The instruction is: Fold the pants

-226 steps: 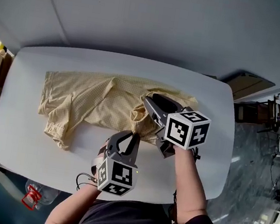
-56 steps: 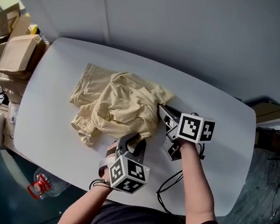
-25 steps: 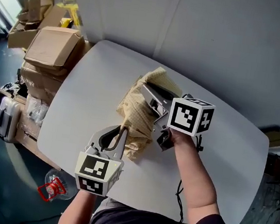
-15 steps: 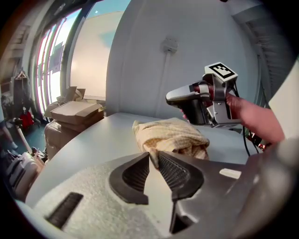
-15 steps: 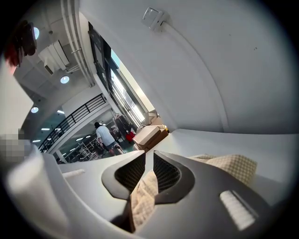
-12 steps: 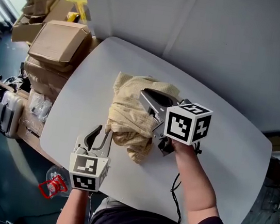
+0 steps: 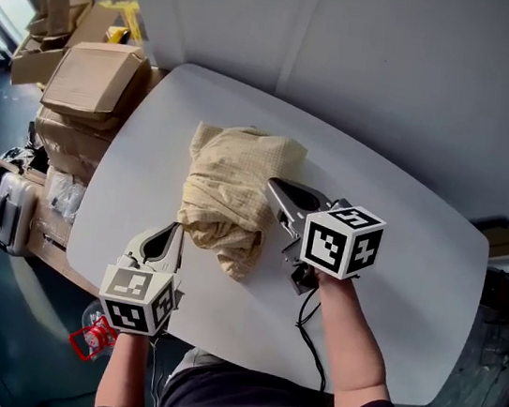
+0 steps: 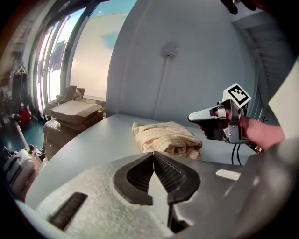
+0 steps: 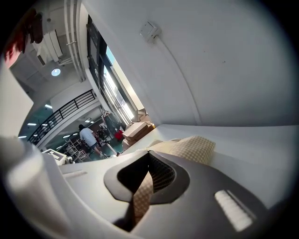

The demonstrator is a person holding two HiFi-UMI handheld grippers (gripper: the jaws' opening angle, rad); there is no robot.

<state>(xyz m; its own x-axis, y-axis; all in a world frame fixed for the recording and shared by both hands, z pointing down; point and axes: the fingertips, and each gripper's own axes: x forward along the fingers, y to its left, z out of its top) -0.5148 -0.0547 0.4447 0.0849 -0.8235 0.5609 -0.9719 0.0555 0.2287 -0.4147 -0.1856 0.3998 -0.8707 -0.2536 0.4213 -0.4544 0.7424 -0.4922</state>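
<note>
The yellow checked pants (image 7: 229, 194) lie bunched in a heap on the white table (image 7: 397, 267). My left gripper (image 7: 177, 230) sits near the table's front left edge, just short of the heap. Its jaws have just closed and are shut with nothing between them; the pants (image 8: 166, 137) show ahead of it. My right gripper (image 7: 271, 184) has its tips at the heap's right edge. Its jaws have just closed too. Checked cloth shows in the slit behind the shut tips (image 9: 148, 151), and I cannot tell whether it is pinched or lies beneath.
Cardboard boxes (image 7: 88, 78) and a suitcase (image 7: 7, 208) stand off the table's left end. A black cable (image 7: 307, 324) runs over the table under my right arm. A wall rises behind the table. Bare tabletop (image 7: 411, 297) spreads to the right.
The left gripper let go of the pants, drew back toward the front left edge and shut. The right gripper pulled back from over the heap to its right edge.
</note>
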